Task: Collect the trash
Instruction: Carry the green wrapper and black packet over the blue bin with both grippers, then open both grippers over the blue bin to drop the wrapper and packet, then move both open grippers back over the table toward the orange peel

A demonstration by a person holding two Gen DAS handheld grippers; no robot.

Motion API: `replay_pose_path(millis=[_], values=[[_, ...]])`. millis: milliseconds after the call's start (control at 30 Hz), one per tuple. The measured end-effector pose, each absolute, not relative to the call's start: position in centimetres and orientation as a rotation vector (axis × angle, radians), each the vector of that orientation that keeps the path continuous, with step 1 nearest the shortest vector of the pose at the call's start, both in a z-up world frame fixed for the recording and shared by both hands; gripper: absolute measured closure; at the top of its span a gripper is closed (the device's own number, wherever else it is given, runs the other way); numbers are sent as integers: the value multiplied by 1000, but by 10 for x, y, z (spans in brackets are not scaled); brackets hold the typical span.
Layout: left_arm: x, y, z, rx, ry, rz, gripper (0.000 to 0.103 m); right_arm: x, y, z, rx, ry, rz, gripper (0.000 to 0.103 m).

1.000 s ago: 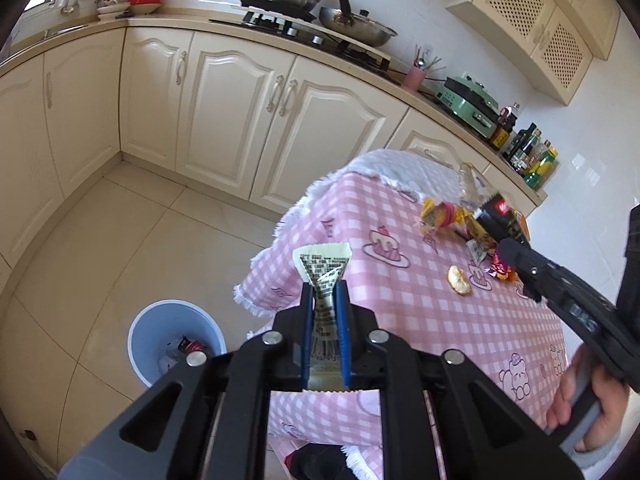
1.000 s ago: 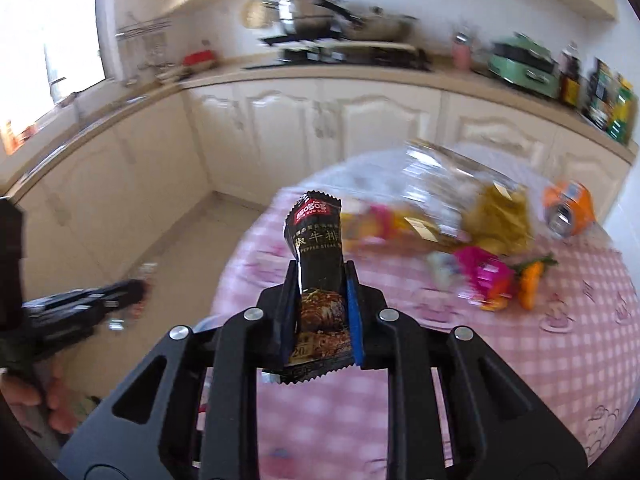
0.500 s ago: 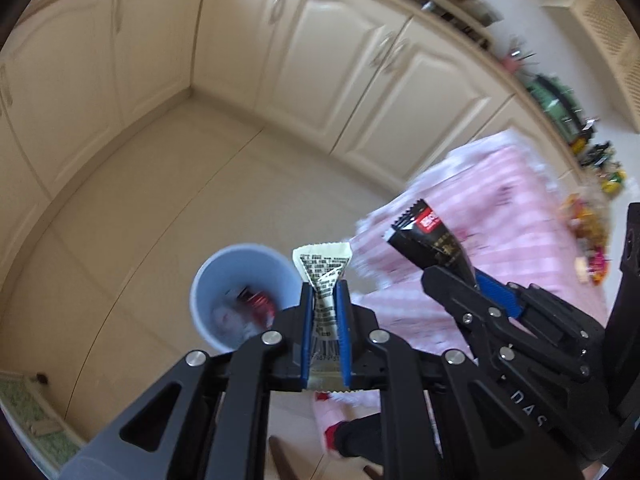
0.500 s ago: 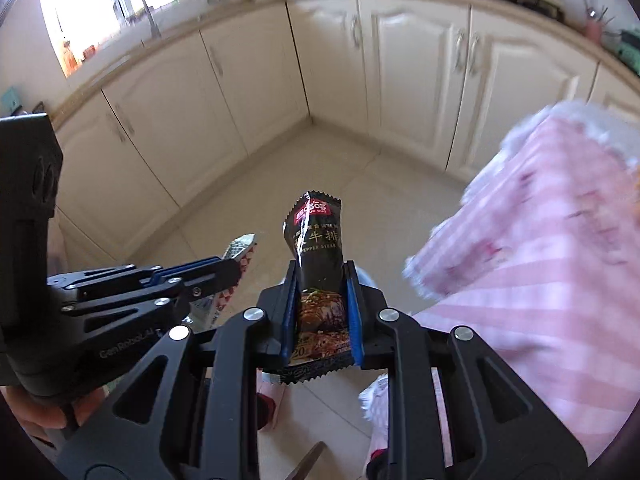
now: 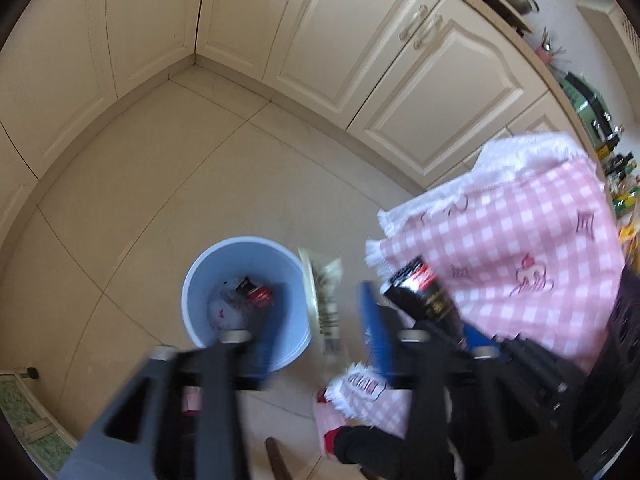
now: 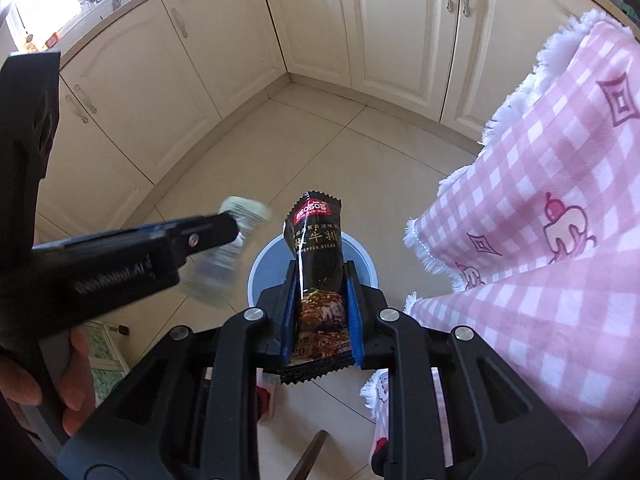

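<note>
Item: left claw [image 5: 316, 320]. Jaws opening, standing well apart. The pale wrapper [image 5: 324, 300] lies between them, close to neither pad as far as the blur allows; judged released or on the point of it. Long axis of the wrapper runs along the fingers, pointing away from the claw. In the right wrist view the same wrapper [image 6: 228, 248] shows as a blurred strip at the tip of the left claw [image 6: 224, 232].

Item: right claw [image 6: 318, 312]. Jaws narrow, blue pads pressed on the lower half of the black snack packet [image 6: 318, 264]. Packet stands upright, long axis in line with the fingers, its top edge clear ahead of the fingertips.

Item: blue bin [image 5: 244, 300], on the floor. Ahead of and below both claws. In the left wrist view the rim sits just left of the pale wrapper, so the wrapper is at the bin's right edge, not plainly over the mouth. In the right wrist view the bin [image 6: 360, 256] lies directly behind the black packet, centred on the right claw's line. Trash already lies at the bottom.

Item: pink checked cloth [image 6: 560, 200]. Hangs from the tabletop to the right of both claws, near the bin.

Judgement: the right claw is the better aligned with the bin mouth; its drop should need only an opening. The left claw's wrapper risks landing on the rim or beside it.
</note>
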State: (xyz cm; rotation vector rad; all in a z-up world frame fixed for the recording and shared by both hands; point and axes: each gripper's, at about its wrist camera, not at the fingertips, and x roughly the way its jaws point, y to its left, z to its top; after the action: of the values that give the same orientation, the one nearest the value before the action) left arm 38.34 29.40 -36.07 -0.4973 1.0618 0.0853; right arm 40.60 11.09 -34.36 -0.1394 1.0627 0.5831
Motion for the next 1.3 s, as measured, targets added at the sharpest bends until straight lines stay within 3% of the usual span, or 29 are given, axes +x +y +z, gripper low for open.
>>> replay_pose_path(millis=[667, 767, 800, 1300], values=[[330, 337, -355, -484, 1050, 279, 43, 401, 151, -349, -151, 1076, 643, 77], [323, 344, -347, -496, 1027, 290, 43, 402, 161, -342, -153, 1045, 651, 66], [321, 346, -343, -496, 1019, 296, 43, 402, 163, -338, -151, 1031, 655, 57], [293, 326, -284, -481, 913, 270, 43, 379, 132, -276, -149, 865, 623, 52]])
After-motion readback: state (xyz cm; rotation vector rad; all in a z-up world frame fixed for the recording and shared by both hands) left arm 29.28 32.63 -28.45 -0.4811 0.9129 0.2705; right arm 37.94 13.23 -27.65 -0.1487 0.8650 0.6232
